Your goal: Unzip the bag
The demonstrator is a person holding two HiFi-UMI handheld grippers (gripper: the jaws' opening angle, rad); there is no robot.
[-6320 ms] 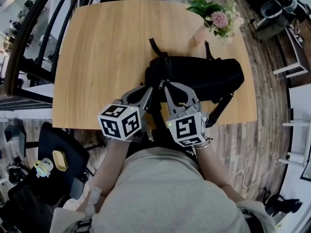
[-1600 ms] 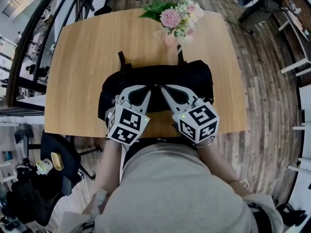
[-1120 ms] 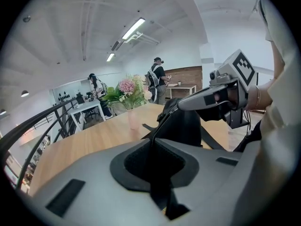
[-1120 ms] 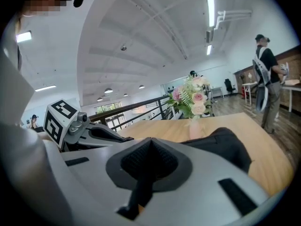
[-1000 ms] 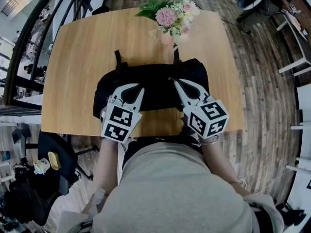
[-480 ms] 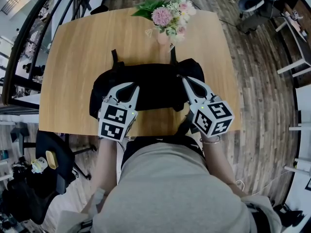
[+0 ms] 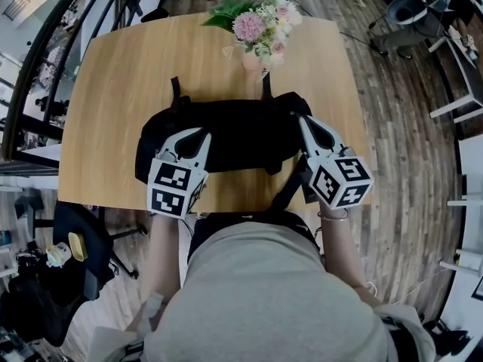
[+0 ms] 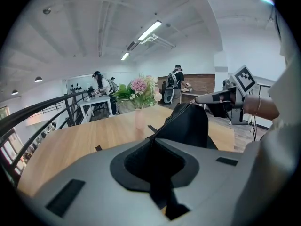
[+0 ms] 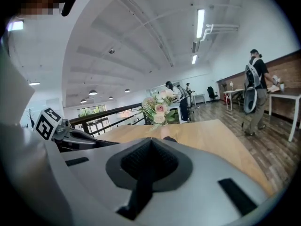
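Observation:
The black bag [image 7: 234, 130] lies across the wooden table [image 7: 113, 89], near its front edge. My left gripper [image 7: 201, 133] is at the bag's left part, shut on a fold of its black fabric [image 8: 188, 126], which rises just beyond the jaw tips [image 8: 153, 138]. My right gripper [image 7: 303, 118] is at the bag's right end with its jaws shut [image 9: 151, 139]. A small dark piece [image 9: 169, 139] shows just past its tips, and the zipper pull is hidden between the pads. The zip line along the bag's top is hard to make out.
A vase of pink and white flowers [image 7: 255, 29] stands just behind the bag. A bag strap [image 7: 287, 191] hangs over the table's front edge. A dark chair [image 7: 83, 255] is at the lower left. People stand at desks far off [image 9: 256, 88].
My right gripper has slid to the right along the bag's top, from near the middle to the right end. The left gripper has kept its hold at the left.

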